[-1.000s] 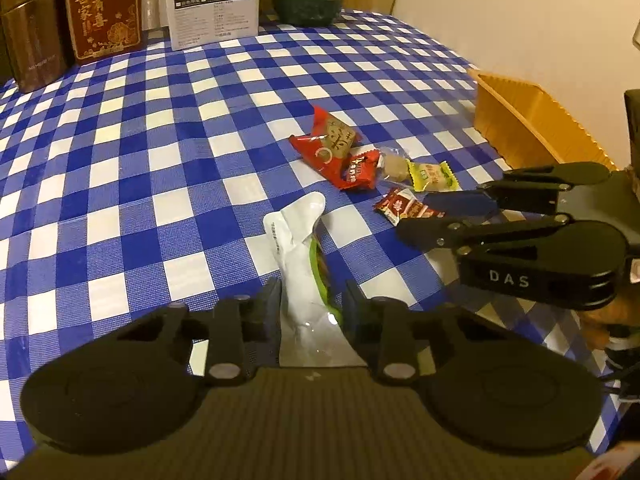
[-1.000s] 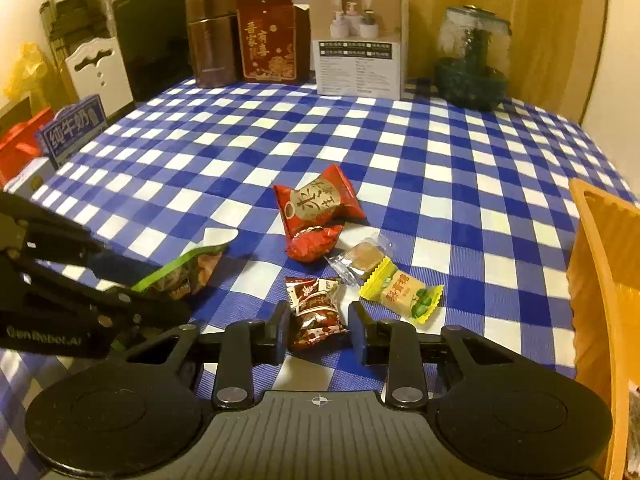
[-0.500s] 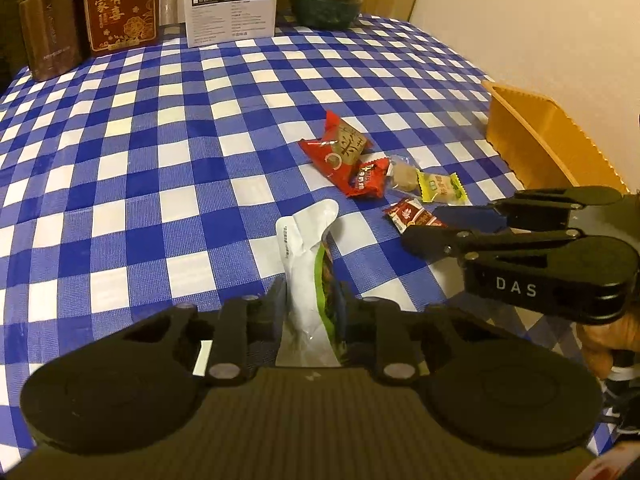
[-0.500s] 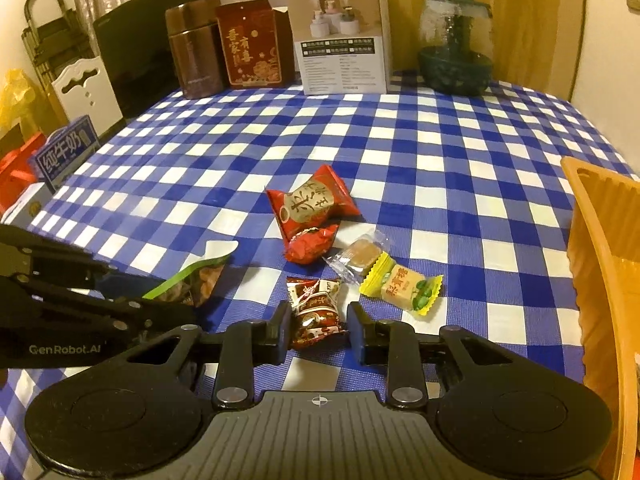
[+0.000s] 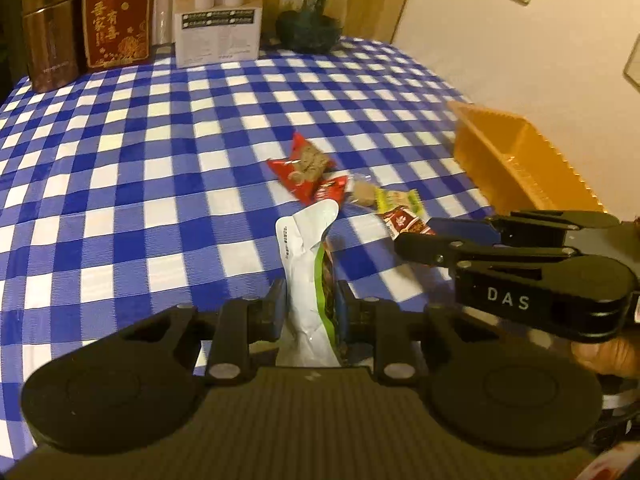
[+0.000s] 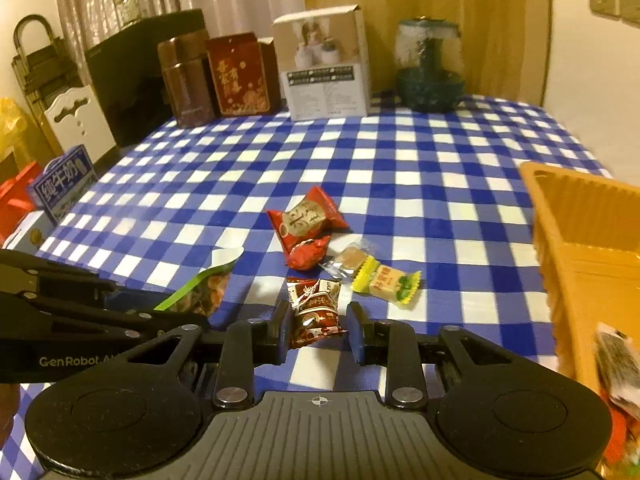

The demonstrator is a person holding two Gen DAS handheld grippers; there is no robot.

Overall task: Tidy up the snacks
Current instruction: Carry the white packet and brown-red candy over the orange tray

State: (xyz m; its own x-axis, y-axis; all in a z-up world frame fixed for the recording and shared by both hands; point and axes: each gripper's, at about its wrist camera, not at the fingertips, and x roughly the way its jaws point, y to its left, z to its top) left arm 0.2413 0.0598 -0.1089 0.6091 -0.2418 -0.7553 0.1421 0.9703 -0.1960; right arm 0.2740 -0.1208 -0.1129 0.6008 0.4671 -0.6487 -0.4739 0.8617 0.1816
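Observation:
My left gripper (image 5: 308,308) is shut on a white and green snack pouch (image 5: 306,256), held a little off the blue checked tablecloth. In the right wrist view the same pouch (image 6: 208,288) sticks out of the left gripper (image 6: 160,308) at the left. My right gripper (image 6: 318,324) is shut on a small dark red candy (image 6: 316,312); from the left wrist it shows as the right gripper (image 5: 416,236) with the candy (image 5: 404,222) at its tips. A big red pack (image 6: 306,220), a small red candy (image 6: 306,254), a clear-wrapped biscuit (image 6: 348,258) and a yellow candy (image 6: 386,282) lie on the cloth.
An orange tray (image 6: 580,208) stands at the right edge with some snacks (image 6: 612,360) in it. Tins (image 6: 186,80), a red box (image 6: 240,76), a white box (image 6: 326,68) and a glass jar (image 6: 430,68) line the far edge. A milk carton (image 6: 64,184) sits off the left side.
The left jaws closed on the pouch. Both grippers have since risen a little, each lifting its snack off the cloth.

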